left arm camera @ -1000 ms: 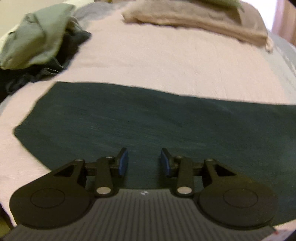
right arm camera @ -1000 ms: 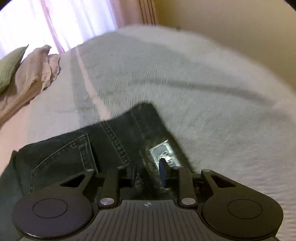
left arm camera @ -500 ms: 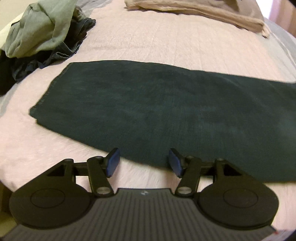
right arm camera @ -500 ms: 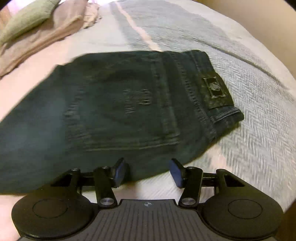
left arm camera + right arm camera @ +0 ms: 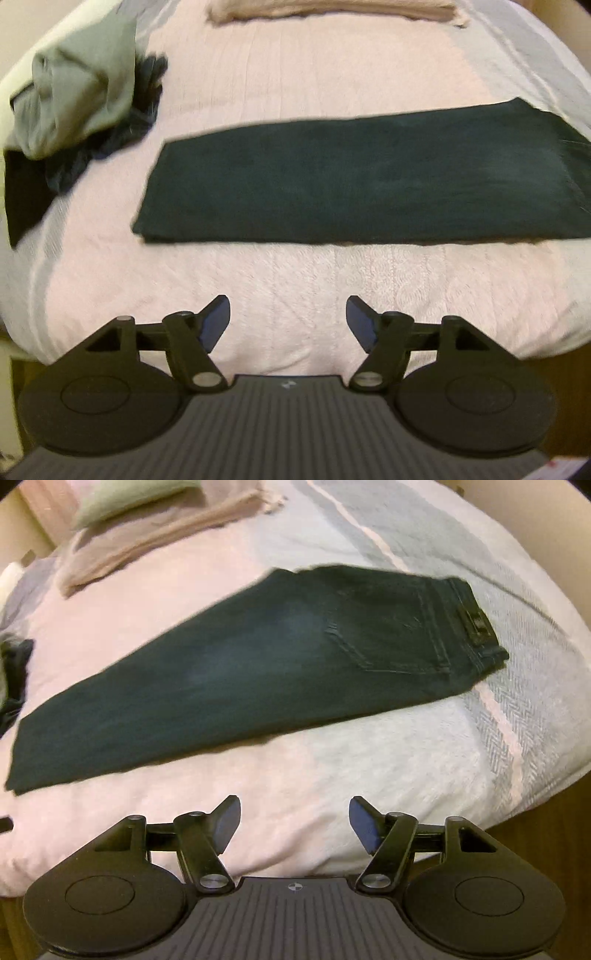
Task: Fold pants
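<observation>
One pair of dark pants point(image 5: 351, 184) lies flat across the bed point(image 5: 314, 74), folded lengthwise into a single long strip, the leg ends to the left and the waistband to the right. In the right wrist view the same pair shows one back pocket point(image 5: 391, 635) and one dark patch point(image 5: 476, 622) at the waistband, which sits on the grey herringbone part of the cover while the legs stretch over the pink part. Two grippers hang above the near edge of the bed, both clear of the cloth. The left gripper point(image 5: 288, 325) has just been opening; its jaws stand wide apart with only bare pink cover showing between the two blue pads. The right gripper point(image 5: 294, 821) has likewise just been opening, and its jaws are wide with nothing between them. Off to the far left lies one heap of other clothes point(image 5: 74, 110), a grey-green garment on top of darker ones; I cannot tell how many pieces are in it. At the head of the bed rests one beige folded blanket point(image 5: 159, 535), with one green pillow point(image 5: 129, 496) on top of it.
</observation>
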`<action>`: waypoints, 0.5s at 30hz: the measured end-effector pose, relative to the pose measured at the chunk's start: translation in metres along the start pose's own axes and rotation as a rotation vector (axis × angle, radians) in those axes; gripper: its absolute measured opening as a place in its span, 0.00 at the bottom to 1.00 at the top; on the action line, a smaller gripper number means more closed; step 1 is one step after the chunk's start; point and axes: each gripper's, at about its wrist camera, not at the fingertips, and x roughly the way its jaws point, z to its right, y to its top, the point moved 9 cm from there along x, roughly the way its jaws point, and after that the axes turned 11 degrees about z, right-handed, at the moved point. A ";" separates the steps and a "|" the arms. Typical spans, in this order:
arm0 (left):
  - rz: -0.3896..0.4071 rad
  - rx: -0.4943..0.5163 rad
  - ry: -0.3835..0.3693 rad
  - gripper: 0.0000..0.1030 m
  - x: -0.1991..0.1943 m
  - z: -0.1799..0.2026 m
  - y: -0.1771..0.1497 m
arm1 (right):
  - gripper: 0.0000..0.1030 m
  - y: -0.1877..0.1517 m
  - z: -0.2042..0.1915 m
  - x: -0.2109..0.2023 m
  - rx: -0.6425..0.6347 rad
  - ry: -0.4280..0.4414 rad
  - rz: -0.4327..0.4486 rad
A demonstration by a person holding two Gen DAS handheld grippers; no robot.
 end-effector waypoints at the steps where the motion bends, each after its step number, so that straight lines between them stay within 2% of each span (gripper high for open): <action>1: 0.012 0.008 -0.004 0.66 -0.010 -0.003 0.003 | 0.61 -0.001 -0.011 -0.011 -0.010 -0.001 0.007; 5: 0.062 0.036 -0.055 0.76 -0.049 -0.016 0.015 | 0.61 -0.005 -0.047 -0.046 -0.030 0.003 0.033; 11: 0.119 0.048 -0.087 0.77 -0.089 -0.030 0.028 | 0.61 -0.008 -0.080 -0.082 -0.034 0.025 0.071; 15: 0.141 0.058 -0.095 0.77 -0.106 -0.032 0.034 | 0.61 -0.011 -0.088 -0.090 -0.027 0.034 0.066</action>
